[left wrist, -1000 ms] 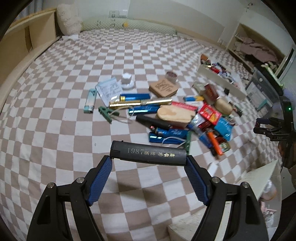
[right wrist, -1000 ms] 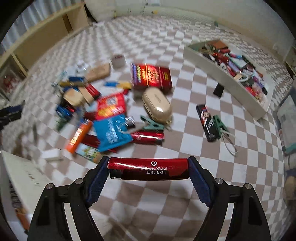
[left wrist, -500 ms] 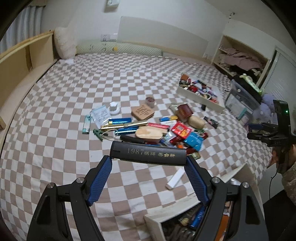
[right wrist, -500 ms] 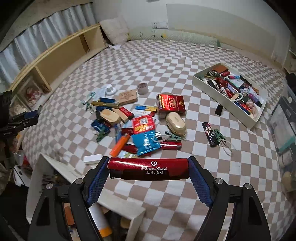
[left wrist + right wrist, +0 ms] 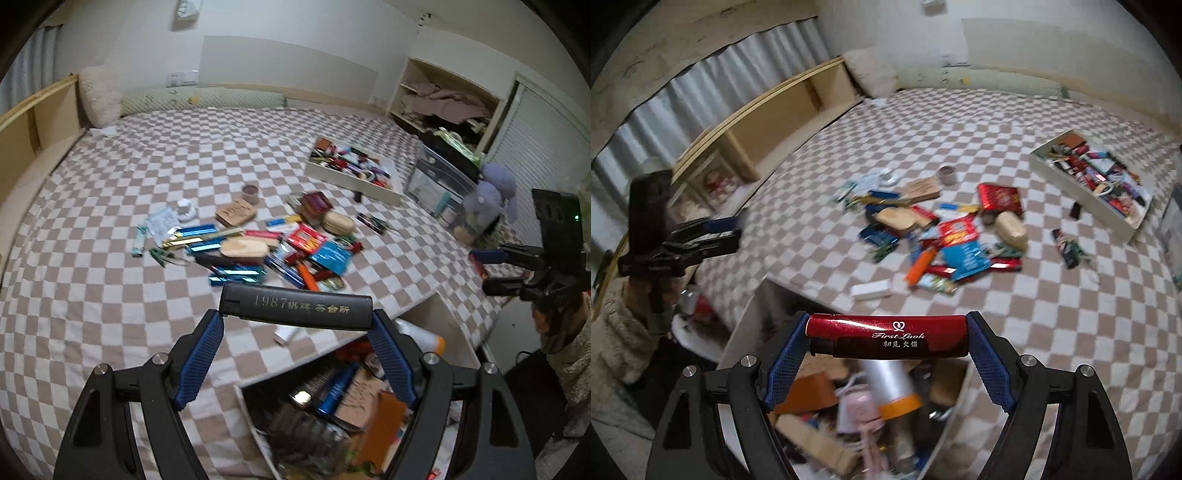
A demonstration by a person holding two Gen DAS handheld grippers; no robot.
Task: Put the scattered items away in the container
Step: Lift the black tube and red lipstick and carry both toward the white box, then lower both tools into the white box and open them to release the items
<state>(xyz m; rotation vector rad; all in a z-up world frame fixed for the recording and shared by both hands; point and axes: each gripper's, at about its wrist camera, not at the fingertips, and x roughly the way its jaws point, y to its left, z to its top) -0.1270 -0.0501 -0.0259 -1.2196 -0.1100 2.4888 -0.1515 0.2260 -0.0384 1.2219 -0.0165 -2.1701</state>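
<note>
My left gripper (image 5: 295, 314) is shut on a black lighter (image 5: 295, 305) with gold lettering, held crosswise by its ends. My right gripper (image 5: 886, 334) is shut on a red lighter (image 5: 886, 334) the same way. Both hang above a white container (image 5: 448, 325) (image 5: 746, 325) at the bed's near edge, full of mixed items. A pile of scattered items (image 5: 280, 243) (image 5: 942, 236) lies mid-bed on the checkered cover. In the left wrist view the right gripper (image 5: 491, 267) shows at the right; in the right wrist view the left gripper (image 5: 716, 236) shows at the left.
A second white tray (image 5: 354, 181) (image 5: 1089, 195), filled with small things, sits on the far right of the bed. A white stick (image 5: 870, 290) lies near the bed edge. A wooden side shelf (image 5: 768, 136) runs along the left. Storage bins and a plush toy (image 5: 487, 195) stand right.
Both grippers rose and drew back from the pile with their lighters still gripped. The near container has come into view under them and the scattered items now look farther away.
</note>
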